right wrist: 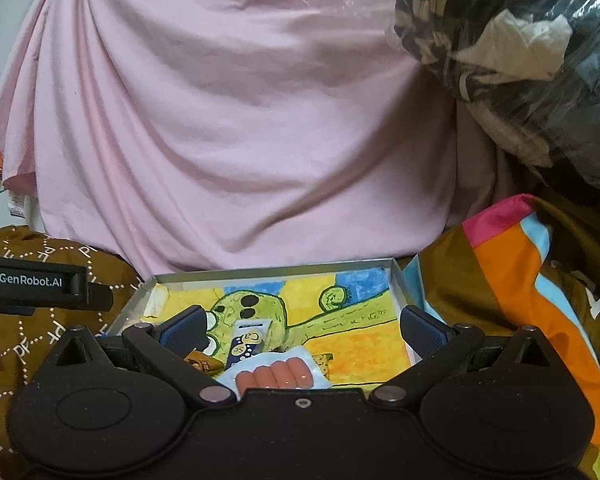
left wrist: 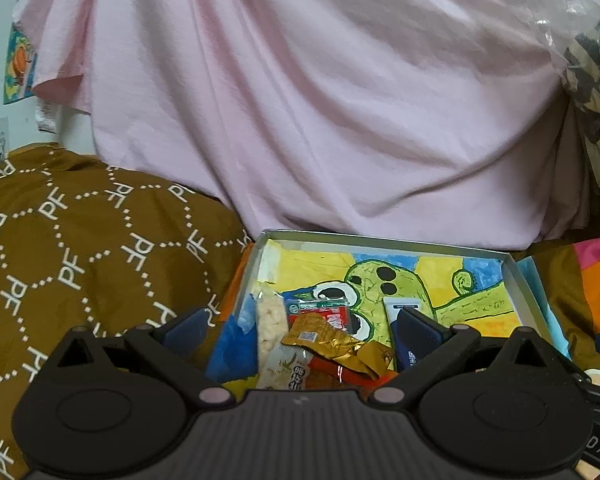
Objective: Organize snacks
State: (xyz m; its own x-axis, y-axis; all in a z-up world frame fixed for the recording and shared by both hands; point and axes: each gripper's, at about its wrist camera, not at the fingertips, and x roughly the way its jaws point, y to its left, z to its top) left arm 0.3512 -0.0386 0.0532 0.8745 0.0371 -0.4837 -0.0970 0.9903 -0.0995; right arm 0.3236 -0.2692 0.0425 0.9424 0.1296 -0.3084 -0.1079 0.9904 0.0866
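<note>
A shallow box (left wrist: 518, 276) lined with a yellow and green drawing lies on the bed and holds snacks. In the left wrist view I see a rice cracker bar (left wrist: 274, 332), a red packet (left wrist: 326, 312), a gold packet (left wrist: 332, 344) and a blue and white packet (left wrist: 396, 308). My left gripper (left wrist: 304, 326) is open and empty above the box's near left part. In the right wrist view the box (right wrist: 398, 280) holds a sausage pack (right wrist: 278, 374) and the blue and white packet (right wrist: 248, 340). My right gripper (right wrist: 302, 328) is open and empty above them.
A pink sheet (left wrist: 300, 100) hangs behind the box. A brown patterned quilt (left wrist: 80, 240) lies to the left, a striped orange and blue cloth (right wrist: 520, 280) to the right. A plastic bag of clothes (right wrist: 520, 60) sits at upper right. The left gripper's body (right wrist: 36, 280) shows at left.
</note>
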